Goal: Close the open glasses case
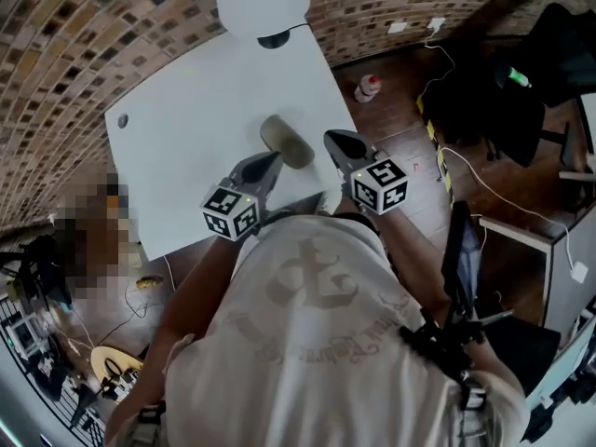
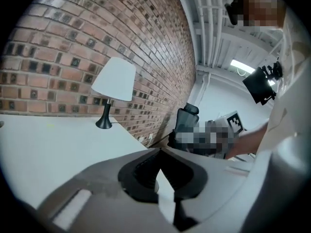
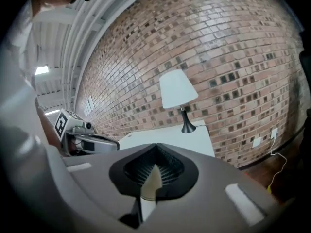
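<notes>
Head view: The glasses case (image 1: 287, 142) lay on the white worktop (image 1: 186, 128), toward its near edge, as one rounded olive oblong body. The left gripper (image 1: 276, 156) was just beside the near left side of the case; contact could not be determined. The right gripper (image 1: 331, 138) was just to the right of the case, apart from it. Each gripper carried a cube with black-and-white square markers. The print on the person's shirt (image 1: 307, 287) was too stylised to read. A lamp (image 1: 261, 3) stood at the far edge.

Left gripper view: The jaws of the left gripper (image 2: 160, 150) met at the tips with nothing between them. Beyond them were the worktop (image 2: 48, 144), the lamp (image 2: 114, 81), a brick wall (image 2: 97, 33) and a marker cube (image 2: 233, 122).

Right gripper view: The jaws of the right gripper (image 3: 155, 145) were closed and empty. The left gripper (image 3: 90, 141) was visible at left. The lamp (image 3: 177, 89) stood on the worktop (image 3: 170, 135). No legible text was present.
</notes>
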A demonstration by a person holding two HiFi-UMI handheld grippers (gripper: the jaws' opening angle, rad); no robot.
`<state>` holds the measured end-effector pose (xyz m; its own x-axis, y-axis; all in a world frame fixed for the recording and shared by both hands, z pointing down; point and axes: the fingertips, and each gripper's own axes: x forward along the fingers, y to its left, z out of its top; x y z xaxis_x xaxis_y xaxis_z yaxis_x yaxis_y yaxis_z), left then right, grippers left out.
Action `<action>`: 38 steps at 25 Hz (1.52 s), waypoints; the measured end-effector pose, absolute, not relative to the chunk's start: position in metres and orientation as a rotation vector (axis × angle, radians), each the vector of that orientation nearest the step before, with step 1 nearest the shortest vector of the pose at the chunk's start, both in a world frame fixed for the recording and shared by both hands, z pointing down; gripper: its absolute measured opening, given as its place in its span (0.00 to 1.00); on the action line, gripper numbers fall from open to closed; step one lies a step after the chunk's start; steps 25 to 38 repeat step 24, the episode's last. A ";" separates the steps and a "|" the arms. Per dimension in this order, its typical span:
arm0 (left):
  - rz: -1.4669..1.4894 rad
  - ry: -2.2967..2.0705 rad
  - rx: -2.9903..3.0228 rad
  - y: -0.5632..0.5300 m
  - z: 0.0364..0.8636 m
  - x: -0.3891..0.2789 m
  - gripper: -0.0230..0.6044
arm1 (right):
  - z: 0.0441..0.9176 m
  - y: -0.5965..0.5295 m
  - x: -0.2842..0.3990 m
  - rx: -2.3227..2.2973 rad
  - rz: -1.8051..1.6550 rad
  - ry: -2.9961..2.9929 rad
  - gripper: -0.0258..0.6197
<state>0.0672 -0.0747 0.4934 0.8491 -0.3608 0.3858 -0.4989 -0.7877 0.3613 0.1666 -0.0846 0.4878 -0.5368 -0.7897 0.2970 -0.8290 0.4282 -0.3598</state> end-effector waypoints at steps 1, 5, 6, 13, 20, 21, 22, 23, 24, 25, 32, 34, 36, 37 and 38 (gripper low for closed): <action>0.399 -0.628 2.582 -0.076 0.490 0.065 0.05 | 0.478 -0.081 0.167 1.501 0.696 -2.585 0.05; 0.338 -0.592 2.647 -0.077 0.470 0.069 0.05 | 0.444 -0.063 0.163 1.583 0.611 -2.601 0.05; 0.322 -0.580 2.663 -0.076 0.465 0.071 0.05 | 0.438 -0.058 0.162 1.591 0.590 -2.606 0.05; 0.260 -0.524 2.709 -0.047 0.448 0.065 0.05 | 0.425 -0.019 0.148 1.664 0.574 -2.622 0.05; 0.276 -0.503 2.692 -0.025 0.460 0.028 0.05 | 0.442 0.006 0.119 1.700 0.613 -2.591 0.05; 0.276 -0.503 2.690 -0.021 0.461 0.023 0.05 | 0.442 0.009 0.114 1.701 0.613 -2.594 0.05; 0.276 -0.501 2.689 -0.018 0.461 0.018 0.05 | 0.443 0.013 0.109 1.702 0.614 -2.596 0.05; 0.276 -0.499 2.688 -0.015 0.461 0.013 0.05 | 0.443 0.016 0.104 1.703 0.615 -2.599 0.05; 0.276 -0.497 2.688 -0.011 0.461 0.008 0.05 | 0.443 0.020 0.099 1.704 0.616 -2.601 0.05; 0.276 -0.497 2.688 -0.011 0.461 0.008 0.05 | 0.443 0.020 0.099 1.704 0.616 -2.601 0.05; 0.276 -0.497 2.688 -0.011 0.461 0.008 0.05 | 0.443 0.020 0.099 1.704 0.616 -2.601 0.05; 0.276 -0.497 2.688 -0.011 0.461 0.008 0.05 | 0.443 0.020 0.099 1.704 0.616 -2.601 0.05; 0.276 -0.497 2.688 -0.011 0.461 0.008 0.05 | 0.443 0.020 0.099 1.704 0.616 -2.601 0.05; 0.276 -0.497 2.688 -0.011 0.461 0.008 0.05 | 0.443 0.020 0.099 1.704 0.616 -2.601 0.05; 0.276 -0.497 2.688 -0.011 0.461 0.008 0.05 | 0.443 0.020 0.099 1.704 0.616 -2.601 0.05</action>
